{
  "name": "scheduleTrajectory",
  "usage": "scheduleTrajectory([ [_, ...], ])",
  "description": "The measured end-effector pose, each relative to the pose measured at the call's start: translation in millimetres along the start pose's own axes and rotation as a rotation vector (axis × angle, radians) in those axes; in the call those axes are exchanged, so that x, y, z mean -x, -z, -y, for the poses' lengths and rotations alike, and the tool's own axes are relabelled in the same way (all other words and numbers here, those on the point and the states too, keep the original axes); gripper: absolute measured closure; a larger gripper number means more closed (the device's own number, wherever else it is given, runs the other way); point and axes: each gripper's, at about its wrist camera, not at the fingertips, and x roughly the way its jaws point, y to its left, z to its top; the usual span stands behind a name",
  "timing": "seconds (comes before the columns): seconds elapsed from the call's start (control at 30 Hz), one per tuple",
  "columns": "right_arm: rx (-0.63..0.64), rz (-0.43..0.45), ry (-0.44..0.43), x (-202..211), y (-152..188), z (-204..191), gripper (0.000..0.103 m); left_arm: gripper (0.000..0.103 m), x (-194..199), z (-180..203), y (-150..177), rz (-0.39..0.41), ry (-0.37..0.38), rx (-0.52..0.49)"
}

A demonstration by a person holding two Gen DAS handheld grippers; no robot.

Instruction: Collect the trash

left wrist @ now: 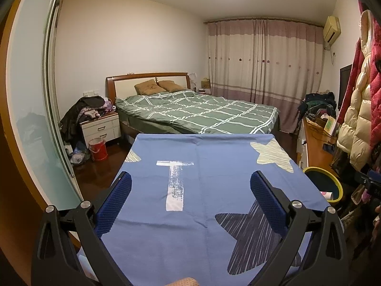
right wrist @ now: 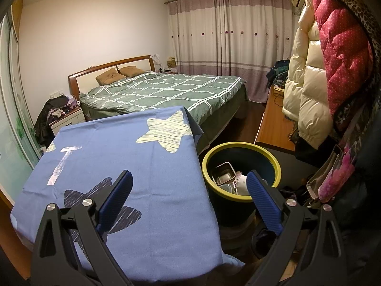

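Observation:
A dark bin with a yellow rim (right wrist: pixel 240 146) stands on the floor right of the table; it also shows in the left wrist view (left wrist: pixel 333 178). Inside it lie a dark plastic tray (right wrist: pixel 222 175), a white cup (right wrist: pixel 241 183) and a clear container (right wrist: pixel 226 187). The table carries a blue cloth with stars (left wrist: pixel 214 166), also in the right wrist view (right wrist: pixel 142 166); no trash shows on it. My left gripper (left wrist: pixel 190 183) is open and empty over the cloth. My right gripper (right wrist: pixel 189 183) is open and empty, straddling the table's right edge and the bin.
A bed with a green checked cover (left wrist: pixel 202 112) stands beyond the table. A white nightstand piled with clothes (left wrist: pixel 100 126) and a red bucket (left wrist: pixel 97 149) stand at left. A wooden desk (right wrist: pixel 273 124) and hanging coats (right wrist: pixel 316 71) crowd the right.

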Motion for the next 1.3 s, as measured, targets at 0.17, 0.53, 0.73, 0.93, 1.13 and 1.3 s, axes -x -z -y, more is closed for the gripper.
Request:
scheduleTrajectory([
  [0.17,-0.001,0.0,-0.001,-0.1,0.5,-1.1,0.011,0.005,-0.1,-0.5,-1.5,-0.001,0.0,0.001],
  [0.53,-0.001,-0.003,-0.003,-1.3,1.3,-2.8,0.011,0.005,-2.5,-1.3,-3.3,-0.006,0.001,0.0],
  [0.73,-0.002,-0.004,-0.004,-1.6,1.2,-2.4,0.011,0.005,-3.0,-0.5,-3.1,-0.005,0.002,-0.005],
  [0.93,-0.002,-0.004,-0.004,-1.5,1.1,-2.2,0.011,0.005,-4.0,0.8,-2.9,-0.007,0.005,-0.006],
  [1.13,-0.003,-0.005,-0.004,-1.6,1.0,-2.1,0.011,0.005,-3.3,1.6,-1.9,-0.006,0.008,-0.006],
  [1.3,-0.001,-0.005,-0.007,-1.5,2.3,-4.0,0.011,0.005,-5.0,1.8,0.3,-0.01,0.019,-0.006],
])
